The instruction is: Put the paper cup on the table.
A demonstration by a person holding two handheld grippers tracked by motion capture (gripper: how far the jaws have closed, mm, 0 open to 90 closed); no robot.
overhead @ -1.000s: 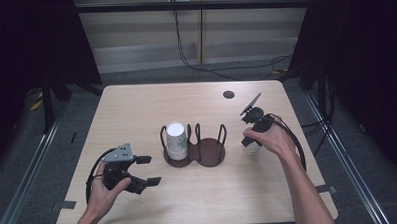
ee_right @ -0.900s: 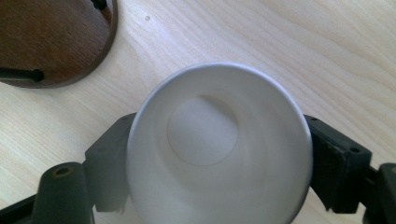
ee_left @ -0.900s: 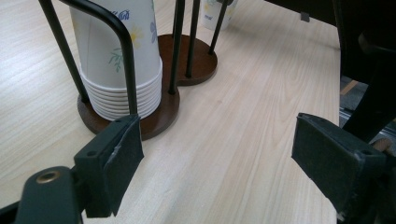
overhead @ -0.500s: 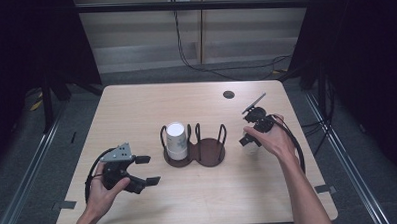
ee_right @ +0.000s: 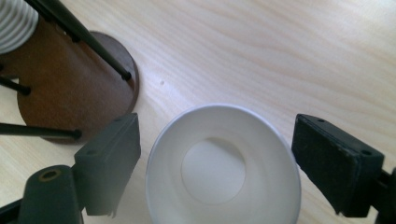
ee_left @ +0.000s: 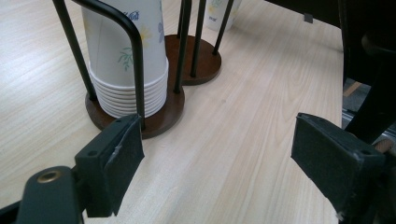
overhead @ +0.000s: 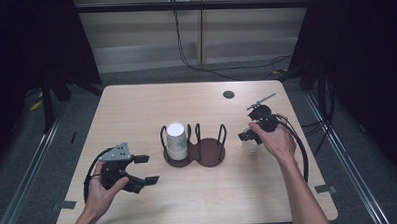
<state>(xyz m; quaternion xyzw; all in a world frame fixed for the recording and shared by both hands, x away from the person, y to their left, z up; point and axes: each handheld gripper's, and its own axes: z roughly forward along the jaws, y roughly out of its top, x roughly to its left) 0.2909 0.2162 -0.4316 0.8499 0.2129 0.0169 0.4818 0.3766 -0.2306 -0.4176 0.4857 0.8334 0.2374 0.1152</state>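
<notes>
Hovering my right gripper [ee_right: 217,172] over the upright paper cup [ee_right: 223,168] beside the cup rack [overhead: 195,149], fingers open astride its rim, left gripper [overhead: 141,169] open, low on the table [overhead: 199,202].

I see a single white paper cup [ee_right: 223,167] standing upright on the surface, mouth open and empty, its rim round and undented. It sits just right of the brown two-bay cup holder [overhead: 195,151], apart from its base. My right gripper [overhead: 256,132] hangs over it, jaws spread wide on either side of the rim, not touching.
</notes>
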